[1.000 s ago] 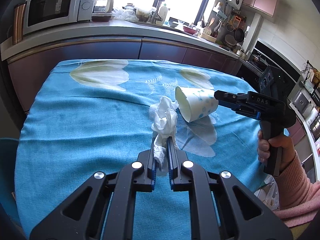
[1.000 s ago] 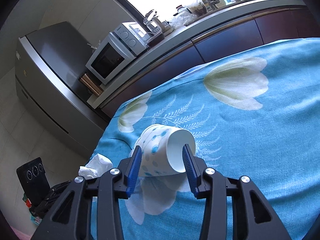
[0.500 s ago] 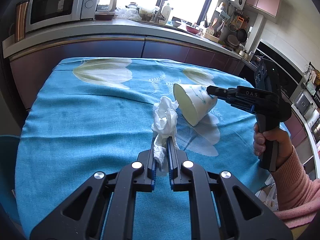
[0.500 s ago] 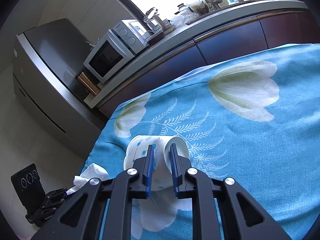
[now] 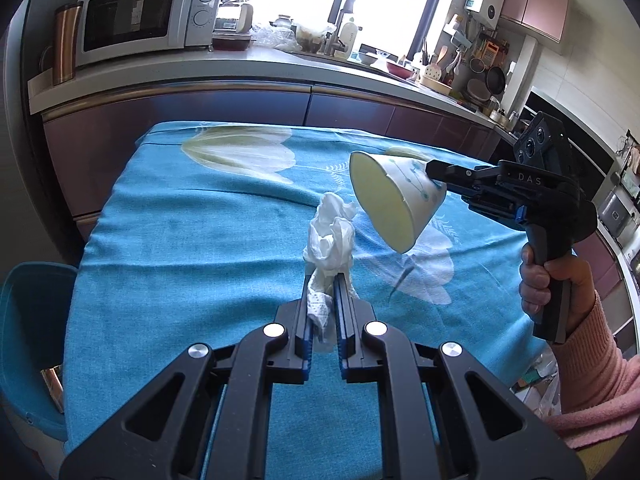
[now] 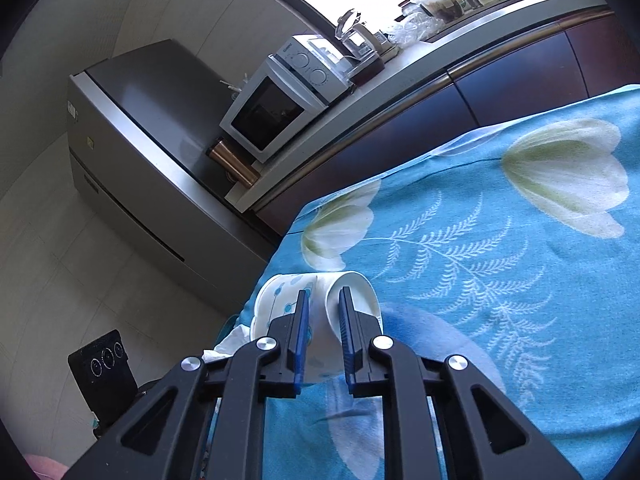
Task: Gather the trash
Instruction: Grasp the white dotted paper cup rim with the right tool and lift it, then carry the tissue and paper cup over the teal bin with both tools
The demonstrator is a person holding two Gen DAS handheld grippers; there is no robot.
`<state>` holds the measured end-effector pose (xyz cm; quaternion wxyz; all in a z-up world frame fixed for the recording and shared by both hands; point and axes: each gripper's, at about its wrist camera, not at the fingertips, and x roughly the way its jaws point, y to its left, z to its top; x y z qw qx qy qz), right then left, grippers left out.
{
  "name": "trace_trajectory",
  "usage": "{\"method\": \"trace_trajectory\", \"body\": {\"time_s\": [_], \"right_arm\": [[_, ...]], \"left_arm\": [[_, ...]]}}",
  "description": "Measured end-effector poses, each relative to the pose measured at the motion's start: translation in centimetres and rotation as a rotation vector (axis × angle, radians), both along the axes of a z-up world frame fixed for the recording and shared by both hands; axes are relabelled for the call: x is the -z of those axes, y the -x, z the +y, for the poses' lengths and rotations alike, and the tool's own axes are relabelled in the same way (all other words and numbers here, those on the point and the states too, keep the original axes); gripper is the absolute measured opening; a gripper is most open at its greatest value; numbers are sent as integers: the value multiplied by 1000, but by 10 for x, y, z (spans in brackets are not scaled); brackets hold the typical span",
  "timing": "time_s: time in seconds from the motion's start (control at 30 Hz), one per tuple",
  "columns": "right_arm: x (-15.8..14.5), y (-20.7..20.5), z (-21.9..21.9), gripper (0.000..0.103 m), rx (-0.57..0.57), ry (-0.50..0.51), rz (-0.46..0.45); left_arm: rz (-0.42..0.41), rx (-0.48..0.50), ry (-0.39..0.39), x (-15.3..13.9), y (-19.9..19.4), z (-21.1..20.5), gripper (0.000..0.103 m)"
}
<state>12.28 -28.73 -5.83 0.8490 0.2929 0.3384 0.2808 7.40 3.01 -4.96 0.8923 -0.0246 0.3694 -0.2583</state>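
My left gripper (image 5: pixel 323 280) is shut on a crumpled white tissue (image 5: pixel 330 236) and holds it above the blue tablecloth (image 5: pixel 180 248). My right gripper (image 6: pixel 323 296) is shut on a squashed white paper cup with blue dots (image 6: pixel 320 300). In the left wrist view the cup (image 5: pixel 394 200) hangs in the air, its mouth facing left, just right of the tissue, with the right gripper (image 5: pixel 434 174) pinching its wall. A bit of tissue (image 6: pixel 224 346) shows at the lower left of the right wrist view.
The table with the flowered blue cloth (image 6: pixel 500 260) stands before a kitchen counter (image 5: pixel 240 68) with a microwave (image 5: pixel 140 20) and a copper canister (image 5: pixel 64 48). A blue chair (image 5: pixel 24 340) stands at the table's left. A grey fridge (image 6: pixel 132 152) stands beyond the left edge.
My right gripper closed on the paper cup, squashing it, and lifted it off the table. My left gripper rose a little with the tissue still held.
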Motion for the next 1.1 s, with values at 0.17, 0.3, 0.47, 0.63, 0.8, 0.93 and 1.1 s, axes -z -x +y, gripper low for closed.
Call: {"method": "trace_trajectory", "body": {"time_s": [0.17, 0.3, 0.47, 0.63, 0.8, 0.93, 1.1], "right_arm": [[-3, -2, 21, 14, -39, -6, -3], [-5, -4, 38, 14, -72, -7, -8], [-8, -10, 62, 14, -115, -10, -10], [-9, -14, 84, 14, -154, -9, -12], [-9, -18, 104, 13, -186, -9, -9], [-8, -20, 119, 13, -209, -6, -9], [-8, -22, 137, 13, -239, -4, -9]], "left_arm": [[-10, -32, -7, -2, 8, 18, 10], [-18, -62, -10, -5, 15, 33, 10], [-25, -96, -13, -8, 22, 52, 10], [-29, -135, -12, -10, 27, 74, 10], [-32, -171, -17, -12, 31, 91, 10], [-34, -198, -15, -13, 34, 105, 10], [-39, -233, -20, -14, 38, 120, 10]]}}
